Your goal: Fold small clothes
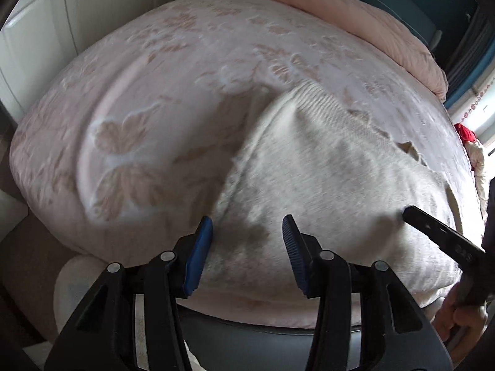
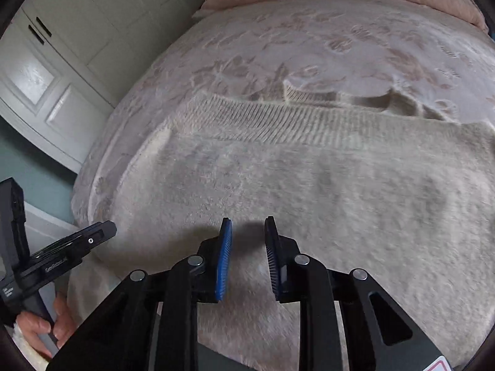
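Both grippers hover low over the cream sweater [image 2: 309, 191] spread on the bed [image 1: 154, 77], jaws apart and holding nothing: left gripper [image 1: 247, 253] at the sweater's 7 o'clock corner, right gripper [image 2: 247, 256] near its 6 o'clock edge.

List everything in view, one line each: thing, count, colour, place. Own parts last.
Knit garment: one, cream, spread on the bed's near part, ribbed band at its far edge.
Bedspread: one, pale pink with a floral pattern, covering the bed.
Quilt: one, peach-pink, bunched along the bed's far edge.
Cupboard doors: several, white, left of the bed.
Red items: one at the bed's right side, one top centre; too unclear to name.
Left claw: one, black with blue pads, open above the garment's near left edge.
Right claw: one, black with blue pads, open above the garment.
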A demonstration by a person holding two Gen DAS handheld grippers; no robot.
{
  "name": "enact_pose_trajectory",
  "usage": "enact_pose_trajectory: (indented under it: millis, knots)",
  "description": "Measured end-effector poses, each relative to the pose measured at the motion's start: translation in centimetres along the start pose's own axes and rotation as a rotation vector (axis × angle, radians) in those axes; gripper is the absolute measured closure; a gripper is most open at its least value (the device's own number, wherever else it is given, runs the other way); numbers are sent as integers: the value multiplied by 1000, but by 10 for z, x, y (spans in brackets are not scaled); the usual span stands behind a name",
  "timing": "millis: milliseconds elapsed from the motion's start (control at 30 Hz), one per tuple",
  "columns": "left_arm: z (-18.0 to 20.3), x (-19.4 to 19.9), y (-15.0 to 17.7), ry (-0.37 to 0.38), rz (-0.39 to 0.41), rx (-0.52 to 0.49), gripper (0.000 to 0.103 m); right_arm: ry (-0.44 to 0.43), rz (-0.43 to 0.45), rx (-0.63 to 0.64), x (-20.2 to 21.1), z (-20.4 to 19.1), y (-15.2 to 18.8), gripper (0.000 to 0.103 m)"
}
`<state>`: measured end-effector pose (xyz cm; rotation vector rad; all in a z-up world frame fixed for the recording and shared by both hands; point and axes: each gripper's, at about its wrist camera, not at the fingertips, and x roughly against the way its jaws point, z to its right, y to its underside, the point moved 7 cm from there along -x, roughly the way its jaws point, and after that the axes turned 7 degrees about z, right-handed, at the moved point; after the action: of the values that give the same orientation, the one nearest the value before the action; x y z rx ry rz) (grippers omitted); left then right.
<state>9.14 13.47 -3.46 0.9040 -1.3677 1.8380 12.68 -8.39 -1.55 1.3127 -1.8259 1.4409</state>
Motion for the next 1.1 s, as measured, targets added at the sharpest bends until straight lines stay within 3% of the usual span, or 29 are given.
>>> enact_pose_trajectory:
  millis: [100, 133, 300, 400, 467, 567, 667, 867, 933, 1100]
  knots:
    - [-13, -13, 5, 28, -31, 66, 56, 76, -12, 57, -17, -6, -5, 83]
    - [-15, -14, 5, 39, -34, 80, 55, 85, -16, 51, -13, -10, -10, 78]
    - [-13, -7, 7, 87, -24, 76, 57, 45, 38, 33, 6, -30, -45, 77]
    - [-9, -7, 9, 92, -23, 66, 55, 61, -15, 20, -28, -27, -60, 77]
    - [-9, -10, 9, 91, -28, 68, 55, 78, -100, 6, -65, -23, -57, 78]
    - [-10, -11, 11, 104, -40, 78, 55, 148, -83, 52, -76, -32, -71, 77]
    - [-11, -12, 12, 115, -38, 81, 54, 74, -42, 55, -73, -60, -91, 78]
    - [-8, -14, 11, 110, -49, 76, 52, 202, -109, 138, -128, -65, -105, 78]
    - [-6, -10, 8, 105, -43, 70, 52, 197, -109, 115, -120, -67, -110, 77]
    - [5, -8, 7, 74, -38, 18, 52, 73, 17, 61, -45, -57, -100, 77]
